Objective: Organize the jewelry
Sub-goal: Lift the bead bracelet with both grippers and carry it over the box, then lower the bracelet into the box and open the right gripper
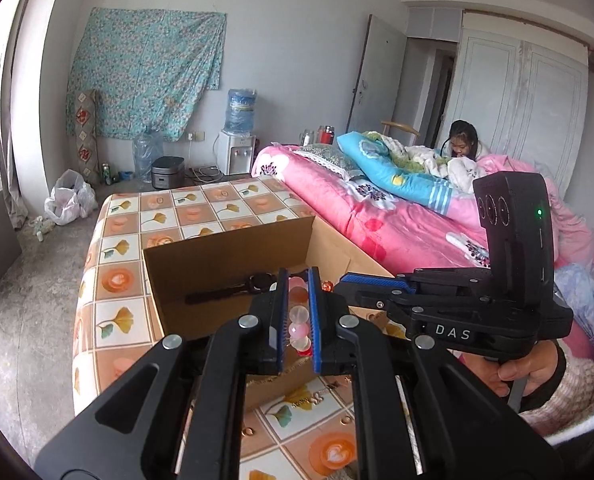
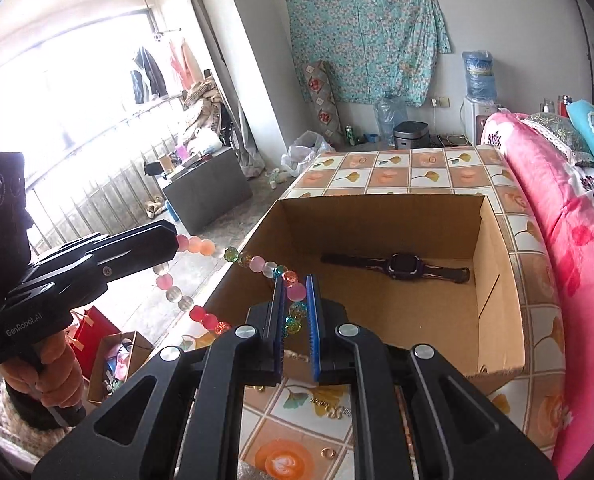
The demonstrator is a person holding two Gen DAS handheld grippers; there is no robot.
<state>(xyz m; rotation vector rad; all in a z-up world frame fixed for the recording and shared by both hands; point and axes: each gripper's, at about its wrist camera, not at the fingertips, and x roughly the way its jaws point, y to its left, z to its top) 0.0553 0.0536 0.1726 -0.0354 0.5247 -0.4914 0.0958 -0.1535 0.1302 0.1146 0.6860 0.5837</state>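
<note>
I am looking past both sets of jaws at the counter [image 2: 429, 172], spread with its checked flower-print cloth, with the pink bed [image 1: 377, 216] lying off to the right of them. Just ahead of and below the jaws the open cardboard box [image 2: 493, 280] is sitting on that counter, and a dark wristwatch [image 2: 401, 267] is lying flat on its floor, beyond my right jaws and well apart from them.

I am holding the left gripper [image 1: 297, 320] nearly closed, its blue pads pinching pink and clear beads of the bead strand [image 2: 253, 260]. I am holding the right gripper [image 2: 296, 320] likewise almost shut, its pads clamped on a pink bead with glittery green ones just below it. The strand is hanging in the air between the two sets of jaws, above the near left corner of the box, running in two lines from the left jaws toward the right ones.

Below and behind the jaws, a few small gold rings [image 2: 329, 454] are lying loose on the cloth.
</note>
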